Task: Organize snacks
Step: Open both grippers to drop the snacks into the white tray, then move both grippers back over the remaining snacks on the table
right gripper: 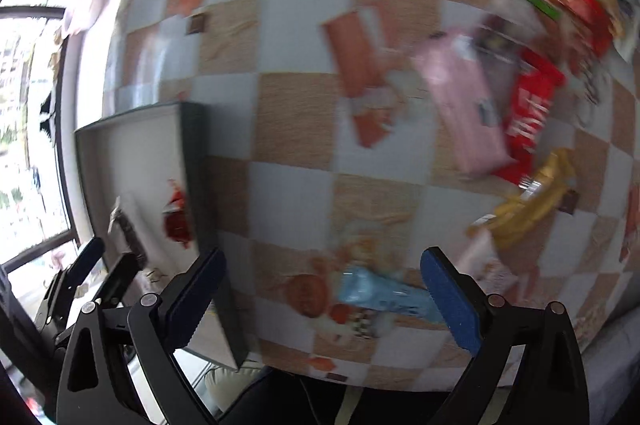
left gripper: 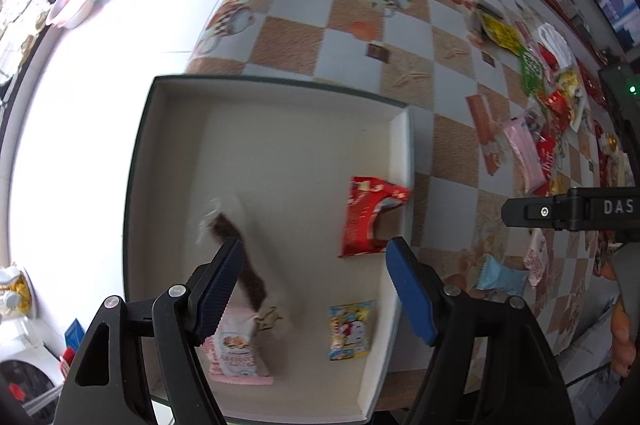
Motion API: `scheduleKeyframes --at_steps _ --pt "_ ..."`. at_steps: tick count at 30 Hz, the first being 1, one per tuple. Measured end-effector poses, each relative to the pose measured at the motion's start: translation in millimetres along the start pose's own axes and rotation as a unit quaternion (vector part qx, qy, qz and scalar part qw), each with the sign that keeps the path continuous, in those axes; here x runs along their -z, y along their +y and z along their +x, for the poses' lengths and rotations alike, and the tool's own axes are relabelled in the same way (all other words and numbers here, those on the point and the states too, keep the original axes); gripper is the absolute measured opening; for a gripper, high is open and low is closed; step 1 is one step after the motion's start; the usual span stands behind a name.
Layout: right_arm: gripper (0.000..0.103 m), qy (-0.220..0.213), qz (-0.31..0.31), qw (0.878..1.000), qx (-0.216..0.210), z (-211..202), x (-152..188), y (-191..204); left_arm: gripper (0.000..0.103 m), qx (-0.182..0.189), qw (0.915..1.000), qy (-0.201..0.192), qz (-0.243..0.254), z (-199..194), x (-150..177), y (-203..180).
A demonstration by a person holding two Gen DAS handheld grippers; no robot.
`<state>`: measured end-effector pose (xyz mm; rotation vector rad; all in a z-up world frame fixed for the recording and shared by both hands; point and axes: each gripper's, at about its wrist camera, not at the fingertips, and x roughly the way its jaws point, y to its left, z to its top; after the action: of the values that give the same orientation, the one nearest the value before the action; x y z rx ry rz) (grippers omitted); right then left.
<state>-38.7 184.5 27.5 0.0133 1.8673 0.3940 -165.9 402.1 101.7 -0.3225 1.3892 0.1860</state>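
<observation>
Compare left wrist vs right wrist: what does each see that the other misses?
Left wrist only: pink packet and yellow packet on the box floor, plus the left gripper, jaws open and empty. Right wrist only: the right gripper, jaws open above the light blue packet, and a yellow snack, blurred. Both: the white box, the red packet inside it, and the loose snack pile on the checkered tablecloth.

Matt, paper-lined white box [left gripper: 280, 145], lower left of frame. Glossy foil-like red packet [left gripper: 366, 217] inside. Smooth, faintly shiny checked tablecloth [left gripper: 360, 25], possibly vinyl. Matt black plastic left gripper [left gripper: 316, 289] with ribbed blue rubbery pads [left gripper: 412, 289], small metal pins.
</observation>
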Motion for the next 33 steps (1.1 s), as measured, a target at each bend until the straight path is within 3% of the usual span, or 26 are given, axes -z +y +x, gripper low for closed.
scheduleKeyframes --at_steps 10,18,22,26,33 --pt "0.099 -0.029 0.085 0.996 0.018 -22 -12 -88 0.078 0.018 0.9982 0.008 0.057 0 -8 -63" --pt "0.099 -0.084 0.108 0.989 0.049 -33 -80 -114 0.078 0.008 0.997 0.025 0.073 -4 1 -80" --pt "0.099 -0.077 0.103 0.99 0.051 -10 -105 -110 0.078 -0.003 0.9969 0.034 0.07 -6 9 -80" --pt "0.103 -0.069 0.087 0.99 0.083 12 -96 -103 0.079 -0.013 0.996 0.045 0.076 -3 17 -81" --pt "0.103 -0.045 0.092 0.991 0.084 18 -43 -113 0.079 -0.012 0.9945 0.051 0.091 7 18 -99"
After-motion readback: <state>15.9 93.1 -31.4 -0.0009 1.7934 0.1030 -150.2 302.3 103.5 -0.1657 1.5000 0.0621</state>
